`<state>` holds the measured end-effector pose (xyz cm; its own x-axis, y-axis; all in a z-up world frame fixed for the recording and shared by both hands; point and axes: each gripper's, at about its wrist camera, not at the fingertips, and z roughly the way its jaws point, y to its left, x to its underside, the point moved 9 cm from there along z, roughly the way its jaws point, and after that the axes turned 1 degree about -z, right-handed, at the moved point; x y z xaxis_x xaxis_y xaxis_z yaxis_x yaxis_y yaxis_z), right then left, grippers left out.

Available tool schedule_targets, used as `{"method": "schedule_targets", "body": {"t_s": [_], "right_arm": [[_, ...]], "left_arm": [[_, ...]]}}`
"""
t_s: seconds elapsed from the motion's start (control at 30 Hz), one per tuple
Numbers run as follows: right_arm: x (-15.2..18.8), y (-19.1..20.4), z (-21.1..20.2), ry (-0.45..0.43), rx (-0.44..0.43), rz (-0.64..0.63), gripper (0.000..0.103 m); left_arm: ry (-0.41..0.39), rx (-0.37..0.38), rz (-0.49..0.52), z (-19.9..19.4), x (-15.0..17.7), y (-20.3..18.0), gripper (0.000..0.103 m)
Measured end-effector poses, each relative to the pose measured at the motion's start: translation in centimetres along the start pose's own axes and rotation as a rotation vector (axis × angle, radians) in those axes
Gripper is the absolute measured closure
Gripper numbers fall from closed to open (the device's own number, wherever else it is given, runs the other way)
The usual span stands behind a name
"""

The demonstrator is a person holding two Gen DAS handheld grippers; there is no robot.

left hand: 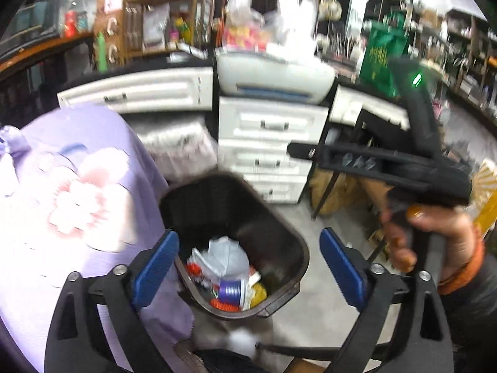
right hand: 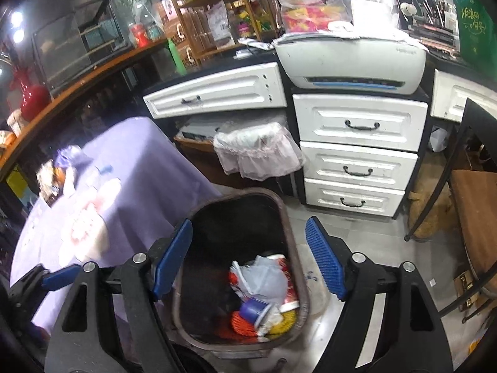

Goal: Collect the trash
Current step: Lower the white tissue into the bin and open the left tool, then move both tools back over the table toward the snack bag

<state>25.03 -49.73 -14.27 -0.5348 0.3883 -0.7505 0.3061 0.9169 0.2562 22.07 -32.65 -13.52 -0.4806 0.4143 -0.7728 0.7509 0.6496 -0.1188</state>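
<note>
A dark brown bin stands on the floor beside the table's lilac cloth. Inside lie a crumpled clear bag, a blue and white cup, something orange and a yellow wrapper. My left gripper hovers over the bin, open, with nothing between its blue pads. The right gripper shows side-on at the right, held by a hand. In the right wrist view the right gripper is also open and empty above the bin and its clear bag.
A small heap of wrappers lies on the lilac cloth. Behind the bin are white drawers, a printer and a bag-lined basket. A black metal frame and a wooden seat stand at the right.
</note>
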Motion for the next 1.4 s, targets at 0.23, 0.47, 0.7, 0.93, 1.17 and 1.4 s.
{"method": "schedule_targets", "body": {"t_s": [0.23,0.47,0.7,0.93,1.17,1.4], "right_arm": [[-2.1,5.8,-0.7,-0.047,-0.017,-0.100,0.021],[-2.7,12.4,0.2,-0.048,-0.092,-0.197,0.020],[-1.6,21.0,1.7,0.002,-0.207,-0.331,0.020],[-0.4,28.1,2.9,0.043,-0.287,-0.451,0.020],[0.1,34.8,5.4,0.101,-0.353,-0.554,0.020],[-0.2,40.4,10.7,0.217,-0.385,-0.601,0.020]], "left_arm": [[-0.163,-0.093,-0.035,-6.0,-2.7,3.9,0.006],[-0.207,-0.265,-0.087,-10.3,-3.2,11.1,0.006],[-0.186,-0.380,-0.173,-13.6,-2.1,19.4,0.006],[-0.150,-0.488,-0.259,-16.4,0.4,26.7,0.006],[-0.070,-0.581,-0.332,-17.0,2.2,33.7,0.006],[-0.077,-0.549,-0.483,-16.3,1.8,39.7,0.006]]}}
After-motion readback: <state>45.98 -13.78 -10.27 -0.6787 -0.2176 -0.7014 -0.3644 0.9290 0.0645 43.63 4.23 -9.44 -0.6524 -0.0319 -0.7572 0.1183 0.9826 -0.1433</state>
